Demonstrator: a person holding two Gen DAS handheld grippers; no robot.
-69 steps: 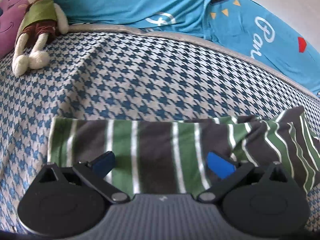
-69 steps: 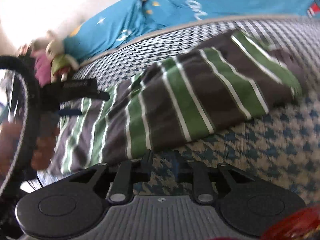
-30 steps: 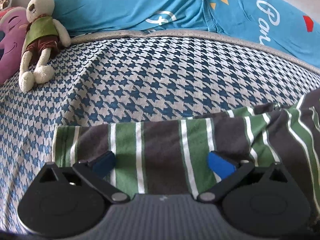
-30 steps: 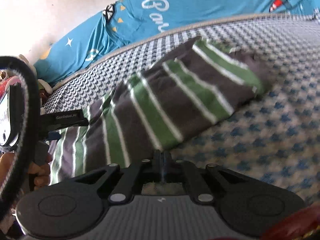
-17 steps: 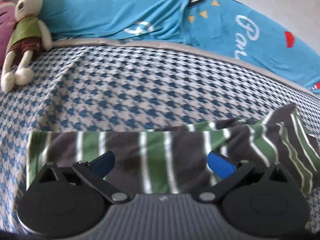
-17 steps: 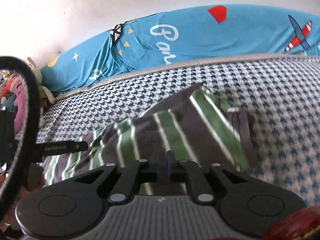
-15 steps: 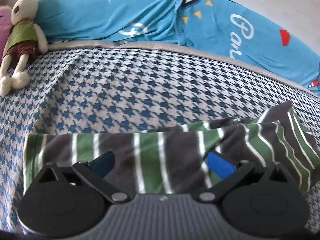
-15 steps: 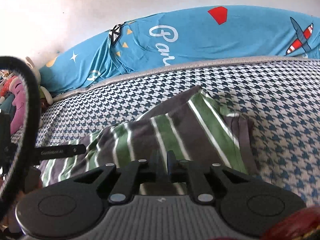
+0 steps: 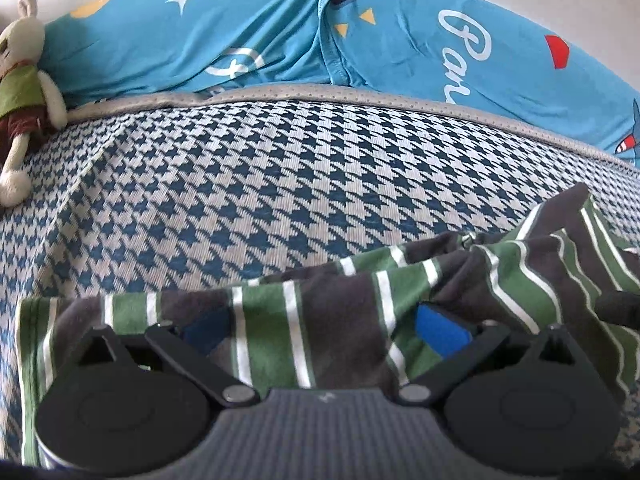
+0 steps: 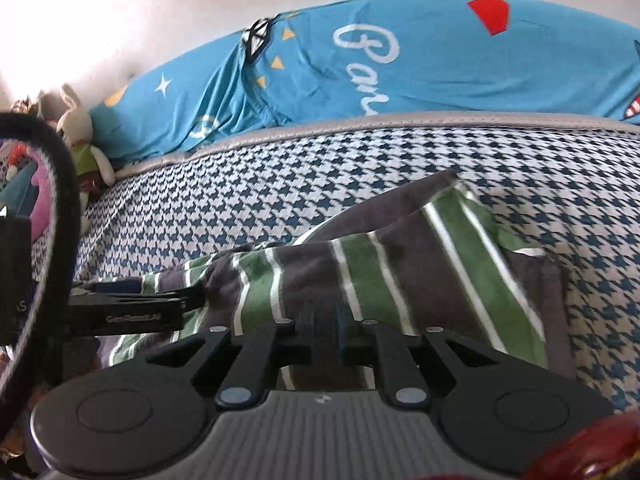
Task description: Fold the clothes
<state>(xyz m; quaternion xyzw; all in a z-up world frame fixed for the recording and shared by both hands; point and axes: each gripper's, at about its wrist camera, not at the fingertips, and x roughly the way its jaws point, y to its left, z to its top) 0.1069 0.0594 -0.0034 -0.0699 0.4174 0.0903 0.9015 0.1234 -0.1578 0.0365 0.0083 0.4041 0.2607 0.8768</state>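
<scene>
A houndstooth bed cover (image 9: pixel 248 184) in blue and white fills most of both views, running from the near edge to a grey piped border at the far side. Beyond that border lies a bright blue printed sheet (image 9: pixel 280 40) with white lettering, stars and small triangles, bunched along the far wall. On the cover, toward the near side, lies the striped garment (image 9: pixel 304 320), a dark grey cloth with green bands and thin white lines; in the left wrist view it stretches from the near left to the right, flat at its left end and rumpled and raised at the right. In the right wrist view the same garment (image 10: pixel 400 272) spreads from the near centre outward, with a folded corner pointing toward the far right. The left gripper (image 9: pixel 324 328) hovers over the flat part of the garment with its blue-padded fingers (image 9: pixel 440 330) spread wide apart, nothing between them. The right gripper (image 10: pixel 324 332) has its fingers pressed together on a fold of the garment at its near edge. A plush rabbit (image 9: pixel 20 80) in a green top and brown shorts lies at the far left, against the blue sheet.
</scene>
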